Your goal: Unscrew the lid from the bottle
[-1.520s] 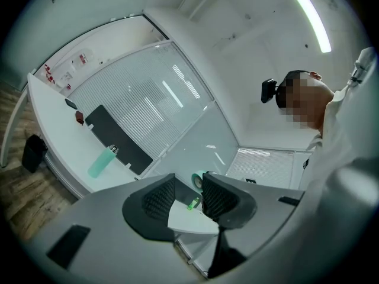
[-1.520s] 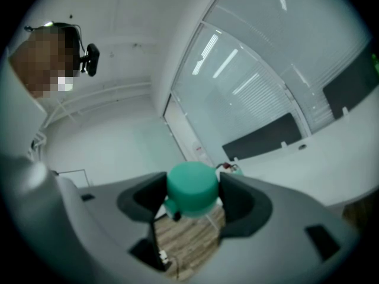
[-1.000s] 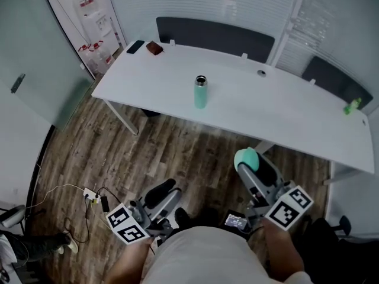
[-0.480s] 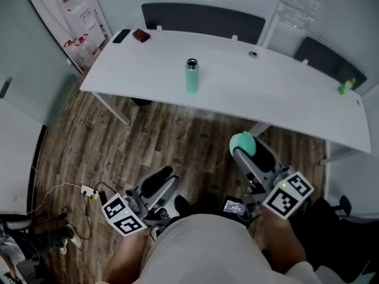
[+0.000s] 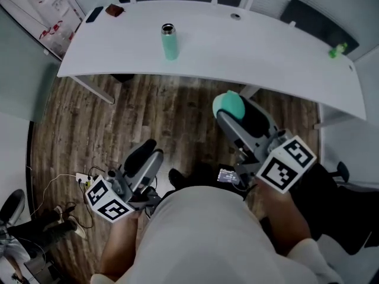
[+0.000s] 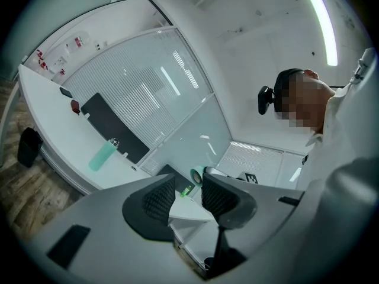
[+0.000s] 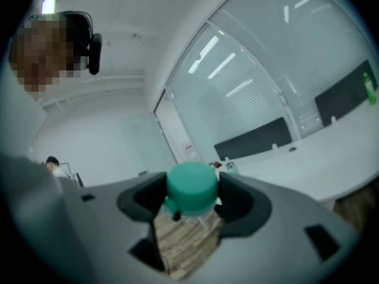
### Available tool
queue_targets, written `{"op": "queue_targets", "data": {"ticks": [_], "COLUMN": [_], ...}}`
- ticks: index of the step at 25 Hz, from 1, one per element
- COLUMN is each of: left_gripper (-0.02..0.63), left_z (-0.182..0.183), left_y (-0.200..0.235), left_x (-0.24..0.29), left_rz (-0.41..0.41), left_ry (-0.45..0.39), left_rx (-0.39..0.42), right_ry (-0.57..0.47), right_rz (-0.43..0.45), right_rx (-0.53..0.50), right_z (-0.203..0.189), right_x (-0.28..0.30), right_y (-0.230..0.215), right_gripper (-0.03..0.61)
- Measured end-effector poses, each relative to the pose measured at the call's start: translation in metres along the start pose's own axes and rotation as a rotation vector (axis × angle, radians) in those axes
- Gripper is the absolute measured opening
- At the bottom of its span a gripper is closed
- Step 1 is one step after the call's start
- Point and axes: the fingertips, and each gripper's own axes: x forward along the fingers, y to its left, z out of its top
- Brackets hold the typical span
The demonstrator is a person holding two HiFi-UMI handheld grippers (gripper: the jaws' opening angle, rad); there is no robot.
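A mint-green bottle [image 5: 170,42] with a bare steel neck stands upright on the long white table [image 5: 266,52], far ahead of both grippers. Its green lid [image 5: 230,105] is off and sits clamped between the pads of my right gripper [image 5: 232,112], held over the wooden floor. In the right gripper view the lid [image 7: 190,187] fills the gap of the right gripper [image 7: 190,201]. My left gripper [image 5: 149,154] hangs low at the left, open and empty. The left gripper view shows its pads apart [image 6: 189,197] and the bottle [image 6: 102,156] far off.
A small green bottle [image 5: 336,51] stands at the table's right end. A dark phone [image 5: 93,14] and a brown wallet [image 5: 114,10] lie at its left end. A power strip with cables [image 5: 83,179] lies on the floor by my left side.
The head view has tipped further down, so the table and bottle have slid toward the top of the picture. Both grippers keep their states, the lid still in the right one.
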Motion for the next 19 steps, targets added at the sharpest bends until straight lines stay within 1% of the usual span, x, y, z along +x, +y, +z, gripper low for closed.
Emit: {"op": "queue_targets", "data": {"ticks": [6,19], "left_gripper": [0.152,0.152], "left_z": [-0.002,-0.003], "left_y": [0.000,0.009], "left_x": [0.006,0.012], "left_rz": [-0.008,-0.003], "left_ry": [0.013,0.011], "left_rx": [-0.007,-0.017], "right_ry": [0.004,0.012], "right_rz": [-0.012,-0.013], "right_rx": [0.008,-0.006], "right_z": [-0.002,-0.002], "right_x": [-0.002,0.007], "right_y": [-0.006,-0.012], "right_gripper": [0.288,0.288]}}
